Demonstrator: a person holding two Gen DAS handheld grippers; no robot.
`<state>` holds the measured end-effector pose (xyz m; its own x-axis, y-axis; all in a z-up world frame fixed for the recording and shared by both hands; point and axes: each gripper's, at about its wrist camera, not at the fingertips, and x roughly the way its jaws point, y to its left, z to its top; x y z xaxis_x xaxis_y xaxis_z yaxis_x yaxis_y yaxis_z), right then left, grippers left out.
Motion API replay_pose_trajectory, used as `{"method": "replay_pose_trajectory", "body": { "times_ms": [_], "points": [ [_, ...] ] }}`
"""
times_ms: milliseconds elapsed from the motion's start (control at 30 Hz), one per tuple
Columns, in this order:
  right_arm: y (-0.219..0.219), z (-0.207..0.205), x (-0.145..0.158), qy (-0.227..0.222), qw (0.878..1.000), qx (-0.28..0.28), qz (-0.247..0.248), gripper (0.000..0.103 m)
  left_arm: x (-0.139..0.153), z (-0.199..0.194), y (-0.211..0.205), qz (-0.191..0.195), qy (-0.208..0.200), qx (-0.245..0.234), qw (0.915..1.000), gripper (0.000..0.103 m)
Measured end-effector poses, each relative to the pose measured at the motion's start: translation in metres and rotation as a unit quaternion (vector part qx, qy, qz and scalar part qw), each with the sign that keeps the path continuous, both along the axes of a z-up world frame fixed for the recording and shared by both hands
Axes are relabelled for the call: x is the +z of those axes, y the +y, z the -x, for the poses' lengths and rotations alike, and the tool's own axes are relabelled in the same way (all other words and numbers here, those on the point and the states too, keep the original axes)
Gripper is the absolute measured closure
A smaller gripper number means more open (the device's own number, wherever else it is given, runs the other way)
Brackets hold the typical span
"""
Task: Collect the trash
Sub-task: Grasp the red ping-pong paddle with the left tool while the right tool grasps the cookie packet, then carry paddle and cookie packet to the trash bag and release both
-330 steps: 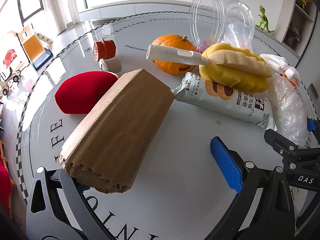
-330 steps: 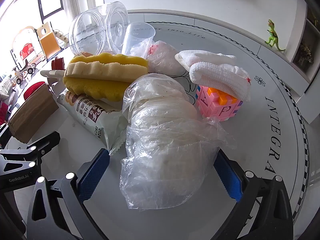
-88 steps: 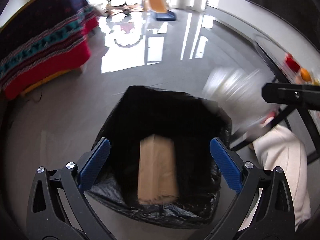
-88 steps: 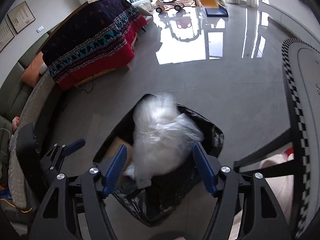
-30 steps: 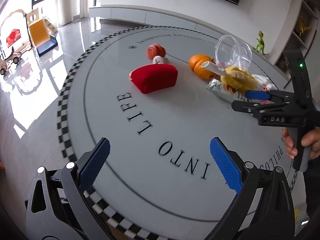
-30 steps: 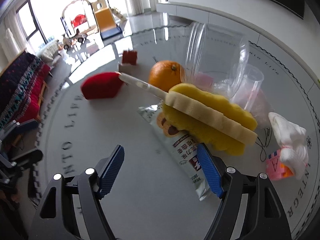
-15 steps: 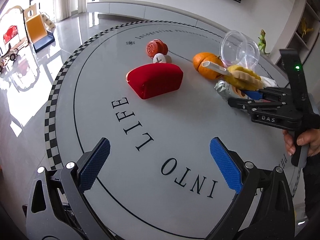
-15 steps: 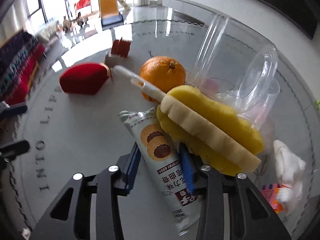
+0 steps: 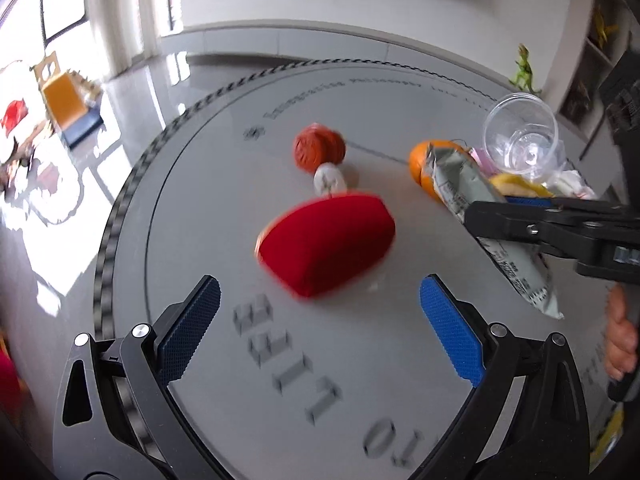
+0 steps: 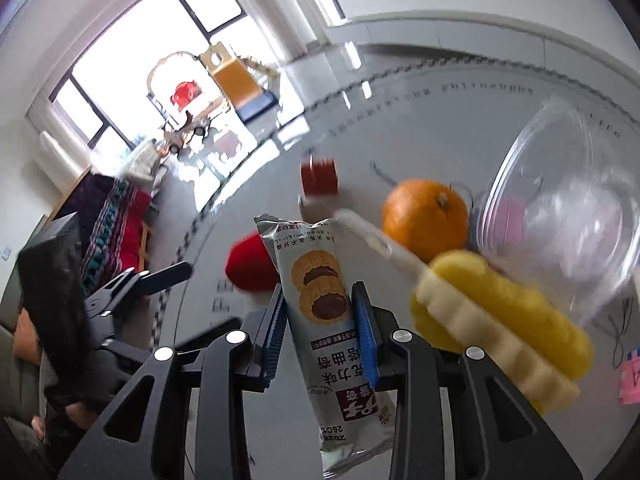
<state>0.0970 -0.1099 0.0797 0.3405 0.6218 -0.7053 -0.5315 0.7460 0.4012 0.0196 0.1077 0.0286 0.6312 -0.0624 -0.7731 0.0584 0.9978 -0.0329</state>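
The right gripper [image 10: 320, 322] tilts downward, its jaws closing on the biscuit packet [image 10: 324, 304], now raised off the table [image 9: 224, 184] where it lay a second ago. The left gripper [image 9: 316, 322] hovers spread wide and empty; the red cushion [image 9: 326, 244] ahead now sits closer, the orange [image 10: 426, 214] beyond.
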Motion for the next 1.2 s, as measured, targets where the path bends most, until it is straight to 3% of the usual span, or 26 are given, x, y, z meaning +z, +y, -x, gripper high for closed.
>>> {"method": "replay_pose_trajectory", "body": {
  "times_ms": [133,300,333,367,467,900,1200],
  "points": [
    [-0.005,-0.007,0.011,-0.001,1.000,-0.010,-0.022,0.069,-0.007,-0.031,-0.011,-0.042,-0.003,-0.046,0.9981,0.006],
    [-0.006,-0.012,0.013,-0.003,1.000,-0.012,-0.024,0.069,-0.021,-0.052,-0.014,-0.053,0.013,-0.055,0.9970,0.006],
    [-0.007,-0.013,0.012,-0.003,1.000,-0.012,-0.024,0.069,-0.024,-0.054,-0.013,-0.054,0.017,-0.050,0.9972,0.008],
    [-0.008,-0.013,0.011,-0.004,1.000,-0.014,-0.024,0.069,-0.026,-0.055,-0.012,-0.053,0.020,-0.045,0.9974,0.021],
    [-0.008,-0.013,0.010,-0.004,0.999,-0.022,-0.023,0.070,-0.027,-0.051,-0.010,-0.035,0.024,-0.033,0.9986,0.022],
    [-0.010,0.014,0.031,-0.013,0.999,-0.031,-0.022,0.071,0.003,0.029,-0.036,-0.011,0.001,-0.028,0.9996,0.023],
    [-0.007,0.071,0.050,-0.022,0.999,-0.011,-0.030,0.071,0.020,0.103,-0.029,0.013,-0.022,-0.009,0.9996,0.023]
  ]
}}
